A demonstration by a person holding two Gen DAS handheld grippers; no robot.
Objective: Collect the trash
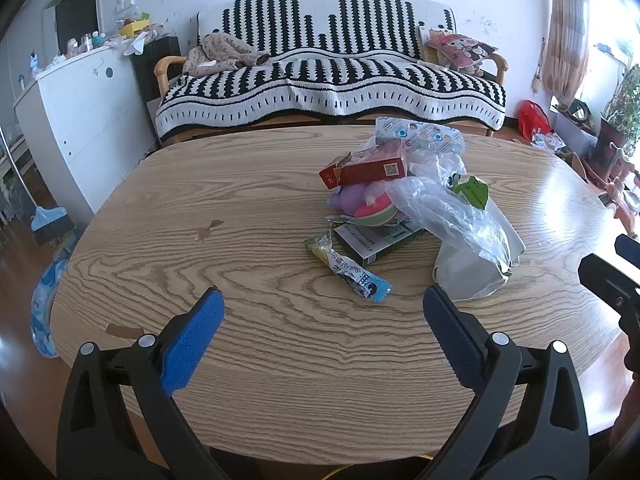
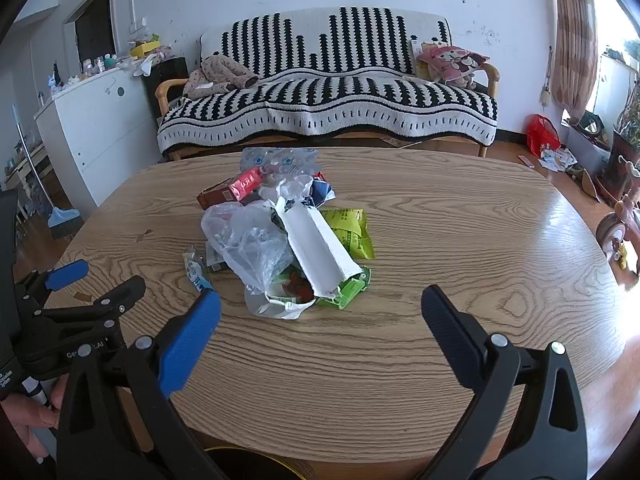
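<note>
A pile of trash (image 1: 416,208) lies on the wooden table (image 1: 240,280): a red box (image 1: 370,170), a clear plastic bag (image 1: 448,212), a white paper bag (image 1: 472,268), a green-white box (image 1: 376,240) and a blue-yellow snack wrapper (image 1: 352,272). In the right wrist view the pile (image 2: 288,240) shows a white paper bag (image 2: 316,248), a clear bag (image 2: 248,240) and green packets (image 2: 352,232). My left gripper (image 1: 323,308) is open and empty, short of the wrapper. My right gripper (image 2: 320,308) is open and empty, just short of the pile.
A striped sofa (image 1: 332,72) stands behind the table. A white cabinet (image 1: 80,120) and a broom (image 1: 50,220) are at the left. A red bag (image 1: 532,118), plants and a toy tricycle (image 2: 620,228) are at the right. A dark bin rim (image 2: 248,460) shows below the table's near edge.
</note>
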